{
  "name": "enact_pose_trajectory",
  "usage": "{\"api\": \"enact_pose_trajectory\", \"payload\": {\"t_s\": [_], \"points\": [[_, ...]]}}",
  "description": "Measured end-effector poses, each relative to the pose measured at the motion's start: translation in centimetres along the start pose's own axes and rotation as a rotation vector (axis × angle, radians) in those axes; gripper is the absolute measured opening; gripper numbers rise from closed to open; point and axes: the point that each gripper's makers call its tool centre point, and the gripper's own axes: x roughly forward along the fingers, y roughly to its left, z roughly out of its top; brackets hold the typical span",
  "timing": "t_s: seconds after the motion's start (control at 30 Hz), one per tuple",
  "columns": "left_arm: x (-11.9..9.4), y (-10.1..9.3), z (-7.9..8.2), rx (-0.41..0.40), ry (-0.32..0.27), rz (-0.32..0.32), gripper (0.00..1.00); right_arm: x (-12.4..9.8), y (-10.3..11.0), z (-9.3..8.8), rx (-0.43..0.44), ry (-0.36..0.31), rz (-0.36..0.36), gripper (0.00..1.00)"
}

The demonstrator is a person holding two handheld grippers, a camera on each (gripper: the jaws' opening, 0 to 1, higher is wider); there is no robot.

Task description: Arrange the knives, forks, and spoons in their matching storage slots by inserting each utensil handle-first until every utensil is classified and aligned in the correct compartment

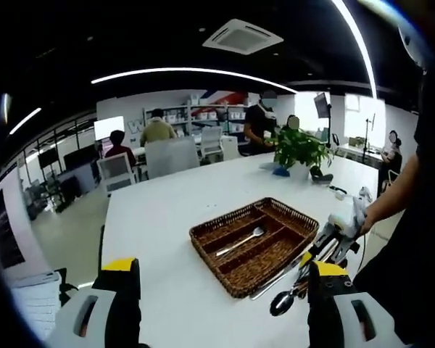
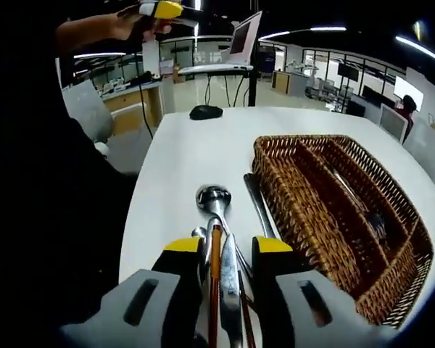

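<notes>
A brown wicker tray (image 1: 275, 210) with long slots sits on the white table (image 1: 174, 210); one spoon (image 1: 241, 241) lies in a middle slot. My right gripper (image 2: 228, 248) is shut on a bundle of utensils (image 2: 219, 254), whose spoon bowl (image 2: 212, 196) and knife blade (image 2: 258, 203) stick out forward, just left of the tray (image 2: 304, 217). In the left gripper view that bundle (image 1: 290, 293) hangs by the tray's near corner under the right gripper (image 1: 339, 235). My left gripper (image 1: 221, 270) is open and holds nothing, above the table's near side. A hand holds it (image 2: 158, 10) up high.
A potted plant (image 1: 301, 151) and a small blue object (image 1: 279, 171) stand at the table's far end. A black mouse (image 2: 205, 112) and an open laptop (image 2: 243, 36) lie beyond the tray. Several people and white chairs (image 1: 116, 170) are around the far side.
</notes>
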Motion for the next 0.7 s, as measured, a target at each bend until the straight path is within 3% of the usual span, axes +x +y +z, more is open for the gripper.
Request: {"api": "enact_pose_trajectory", "payload": {"t_s": [0.07, 0.33, 0.7], "points": [[0.0, -0.4, 0.0, 0.001, 0.012, -0.013, 1.0, 0.3, 0.3, 0.2, 0.029, -0.001, 0.017, 0.25], [-0.7, -0.4, -0.7, -0.012, 0.03, -0.004, 1.0, 2.1, 1.5, 0.2, 0.002, 0.004, 0.028, 0.16], [-1.7, -0.1, -1.2, -0.015, 0.045, 0.003, 1.0, 2.4, 1.2, -0.5, 0.038, 0.014, 0.035, 0.06]]}}
